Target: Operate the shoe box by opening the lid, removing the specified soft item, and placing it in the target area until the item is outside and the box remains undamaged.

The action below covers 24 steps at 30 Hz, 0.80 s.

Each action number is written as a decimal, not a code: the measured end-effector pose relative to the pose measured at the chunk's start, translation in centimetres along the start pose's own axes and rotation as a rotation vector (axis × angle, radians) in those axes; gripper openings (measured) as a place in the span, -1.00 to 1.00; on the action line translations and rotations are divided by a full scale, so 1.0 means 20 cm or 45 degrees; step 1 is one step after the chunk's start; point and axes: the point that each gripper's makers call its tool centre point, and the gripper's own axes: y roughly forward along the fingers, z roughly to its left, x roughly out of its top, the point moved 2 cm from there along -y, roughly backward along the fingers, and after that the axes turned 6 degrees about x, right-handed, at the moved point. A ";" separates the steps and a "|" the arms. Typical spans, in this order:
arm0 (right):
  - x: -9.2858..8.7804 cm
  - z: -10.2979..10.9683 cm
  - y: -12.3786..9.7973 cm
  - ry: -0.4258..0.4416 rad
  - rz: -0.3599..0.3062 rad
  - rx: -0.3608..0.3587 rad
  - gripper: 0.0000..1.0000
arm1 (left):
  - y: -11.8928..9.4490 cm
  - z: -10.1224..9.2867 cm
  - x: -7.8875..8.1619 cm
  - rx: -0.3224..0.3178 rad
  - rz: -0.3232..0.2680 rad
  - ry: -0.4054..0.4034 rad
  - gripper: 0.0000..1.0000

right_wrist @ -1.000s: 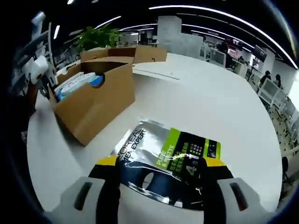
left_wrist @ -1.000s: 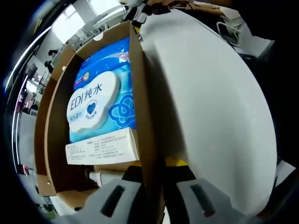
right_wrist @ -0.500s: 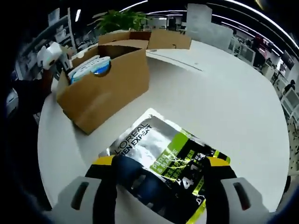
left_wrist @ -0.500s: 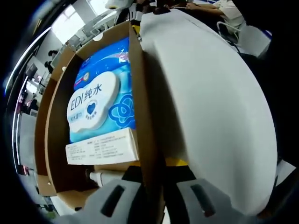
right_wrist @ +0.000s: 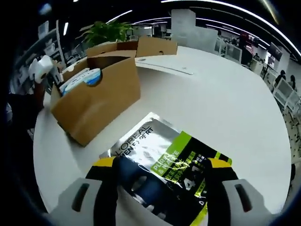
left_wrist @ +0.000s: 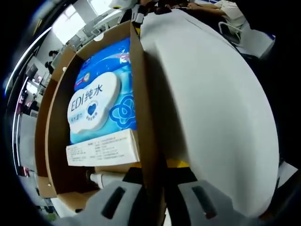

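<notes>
1. Two jaws of the left gripper (left_wrist: 151,188) are pinched on the near wall of the open shoe box (left_wrist: 146,141); a blue wipes pack (left_wrist: 101,106) lies inside, and the white table (left_wrist: 216,108) spreads beside it.
2. Right gripper view: the right gripper (right_wrist: 160,176) clamps the silver-green sachet (right_wrist: 167,162) lying on the table (right_wrist: 225,99), apart from the shoe box (right_wrist: 96,101). A plant (right_wrist: 106,33) stands behind.
</notes>
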 end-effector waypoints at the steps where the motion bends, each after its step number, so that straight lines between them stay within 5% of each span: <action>1: 0.00 0.00 -0.01 -0.021 0.013 -0.006 0.51 | 0.00 0.00 0.00 0.000 -0.001 0.000 -0.91; 3: 0.04 -0.01 -0.04 -0.099 0.020 -0.046 0.34 | 0.00 0.00 0.00 -0.002 -0.003 -0.005 -0.91; 5: 0.08 0.01 -0.09 -0.089 0.054 -0.081 0.38 | 0.00 0.00 0.00 0.000 -0.001 -0.006 -0.91; 13: 0.43 0.28 -0.29 -0.065 0.079 -0.042 0.36 | 0.00 0.00 -0.01 -0.005 -0.002 -0.009 -0.91; 19: 0.67 0.52 -0.27 0.027 0.109 0.052 0.47 | 0.00 0.01 -0.01 -0.004 -0.004 -0.003 -0.91; 24: 0.74 0.65 -0.15 -0.008 0.199 -0.001 0.47 | 0.00 0.00 -0.01 0.002 -0.003 0.004 -0.91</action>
